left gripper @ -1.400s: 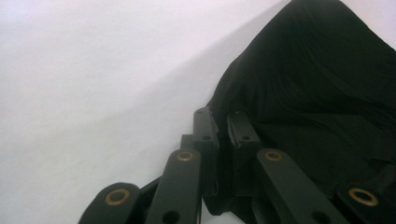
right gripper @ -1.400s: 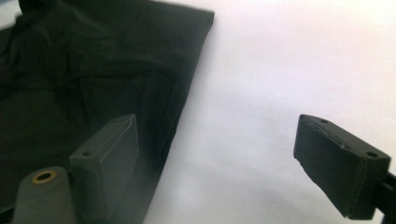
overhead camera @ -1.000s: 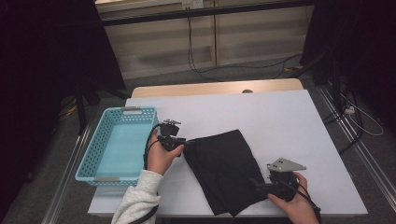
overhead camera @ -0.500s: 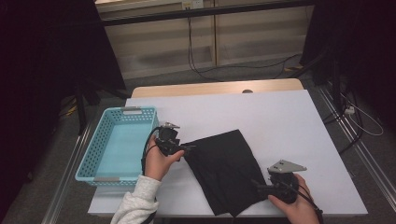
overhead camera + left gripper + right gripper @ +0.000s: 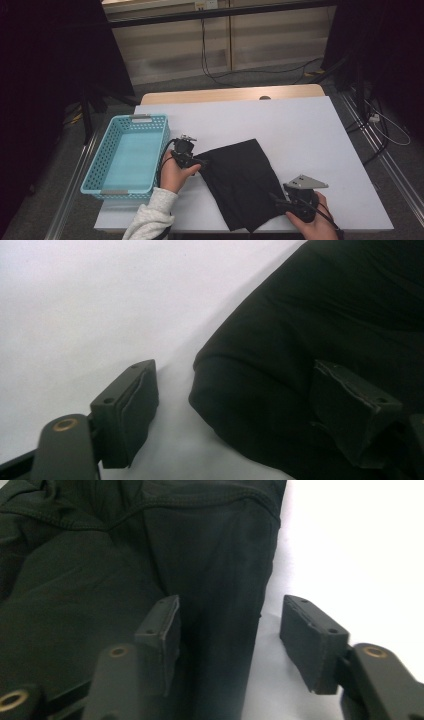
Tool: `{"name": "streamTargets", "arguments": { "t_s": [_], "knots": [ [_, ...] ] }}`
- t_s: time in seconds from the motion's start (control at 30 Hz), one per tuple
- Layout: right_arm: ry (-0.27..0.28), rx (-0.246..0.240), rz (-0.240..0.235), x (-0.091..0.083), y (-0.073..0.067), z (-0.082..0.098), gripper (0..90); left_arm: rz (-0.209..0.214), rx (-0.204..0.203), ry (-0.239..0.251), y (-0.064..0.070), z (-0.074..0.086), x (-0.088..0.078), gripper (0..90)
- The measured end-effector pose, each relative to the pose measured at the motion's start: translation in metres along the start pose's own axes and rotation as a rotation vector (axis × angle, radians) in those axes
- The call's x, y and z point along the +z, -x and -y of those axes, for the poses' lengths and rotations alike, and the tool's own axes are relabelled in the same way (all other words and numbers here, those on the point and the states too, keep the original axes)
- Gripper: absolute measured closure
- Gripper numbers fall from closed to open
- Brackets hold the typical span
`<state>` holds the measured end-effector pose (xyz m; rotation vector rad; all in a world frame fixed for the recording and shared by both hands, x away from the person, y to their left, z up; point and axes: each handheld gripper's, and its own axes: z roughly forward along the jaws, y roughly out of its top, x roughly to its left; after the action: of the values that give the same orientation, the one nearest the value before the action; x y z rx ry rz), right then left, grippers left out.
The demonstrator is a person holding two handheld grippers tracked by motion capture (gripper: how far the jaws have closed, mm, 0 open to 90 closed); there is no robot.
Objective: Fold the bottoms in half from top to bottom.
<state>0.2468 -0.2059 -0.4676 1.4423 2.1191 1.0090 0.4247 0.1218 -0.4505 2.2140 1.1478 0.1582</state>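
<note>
A folded black cloth (image 5: 240,182) lies flat on the white table (image 5: 280,125). My left gripper (image 5: 196,161) is at its left corner. Its jaws have just been opening and now stand wide in the left gripper view (image 5: 235,375), with the cloth's rounded corner (image 5: 310,305) between them and untouched by the left pad (image 5: 142,400). My right gripper (image 5: 279,201) is at the cloth's near right edge. Its jaws (image 5: 232,605) have just been closing around the hemmed edge (image 5: 100,570). The right pad (image 5: 305,640) stands off the fabric.
A light blue plastic basket (image 5: 97,160) stands at the table's left edge, just left of my left hand. Bare white tabletop stretches behind and to the right of the cloth. Cables lie on the floor beyond the table.
The left hand has turned a little at the cloth's corner. The right hand and the cloth have stayed put.
</note>
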Motion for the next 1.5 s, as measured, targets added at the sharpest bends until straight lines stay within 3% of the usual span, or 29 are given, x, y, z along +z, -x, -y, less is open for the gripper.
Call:
{"name": "streamTargets", "arguments": {
  "t_s": [0.13,0.23,0.33,0.37,0.43,0.57,0.73,0.83,0.9,0.93,0.97,1.07,1.1,1.13,1.2,1.27,1.37,1.5],
  "knots": [
    [0.004,0.011,-0.008,0.0,-0.002,0.0,46.9,-0.033,0.021,0.001,0.006,0.001,0.003,17.9],
    [0.003,0.011,-0.009,0.0,-0.002,0.0,49.7,-0.039,0.023,-0.001,0.008,0.001,0.004,15.0],
    [-0.008,0.009,-0.018,0.0,-0.005,-0.002,58.7,-0.038,0.009,0.013,0.009,0.002,0.004,14.1],
    [-0.008,0.01,-0.024,0.0,-0.006,-0.002,61.2,-0.049,0.03,0.01,0.01,0.003,0.005,14.1],
    [-0.006,0.011,-0.03,0.0,-0.006,-0.002,63.2,-0.048,0.032,0.009,0.01,0.003,0.005,14.1],
    [-0.003,0.014,-0.069,0.002,-0.006,-0.002,78.1,-0.051,0.042,-0.011,0.011,0.001,0.005,13.9],
    [-0.001,0.002,-0.089,0.002,-0.007,-0.002,80.5,-0.07,0.052,-0.055,0.016,-0.004,0.008,11.3],
    [0.005,0.002,-0.095,0.002,-0.006,-0.002,80.8,-0.068,0.058,-0.092,0.019,-0.009,0.007,14.6],
    [0.007,-0.01,-0.085,0.002,-0.008,-0.002,81.0,-0.055,0.06,-0.108,0.022,-0.011,0.006,29.1],
    [0.007,-0.015,-0.085,0.002,-0.008,-0.002,81.0,-0.04,0.074,-0.122,0.025,-0.012,0.004,29.1],
    [0.007,-0.014,-0.085,0.002,-0.007,-0.002,81.1,-0.036,0.081,-0.133,0.027,-0.013,0.004,35.2],
    [0.007,-0.02,-0.084,0.002,-0.008,-0.002,81.6,-0.025,0.064,-0.144,0.028,-0.016,0.005,47.9],
    [0.007,-0.02,-0.084,0.002,-0.008,-0.002,81.6,-0.014,0.045,-0.139,0.028,-0.017,0.005,47.9],
    [0.016,-0.033,-0.085,0.002,-0.008,-0.001,81.5,0.027,0.047,-0.168,0.025,-0.019,0.004,62.4],
    [0.019,-0.027,-0.093,0.002,-0.007,-0.001,81.6,0.035,0.028,-0.176,0.027,-0.021,0.005,68.3],
    [0.024,-0.013,-0.105,0.002,-0.005,-0.001,81.9,0.029,0.038,-0.184,0.028,-0.025,0.005,78.6],
    [0.029,-0.022,-0.105,0.002,-0.006,-0.001,82.2,0.015,0.046,-0.176,0.03,-0.028,0.004,83.7],
    [0.025,-0.029,-0.105,0.001,-0.005,-0.002,83.0,0.031,0.021,-0.175,0.024,-0.036,-0.007,84.5]
  ]
}}
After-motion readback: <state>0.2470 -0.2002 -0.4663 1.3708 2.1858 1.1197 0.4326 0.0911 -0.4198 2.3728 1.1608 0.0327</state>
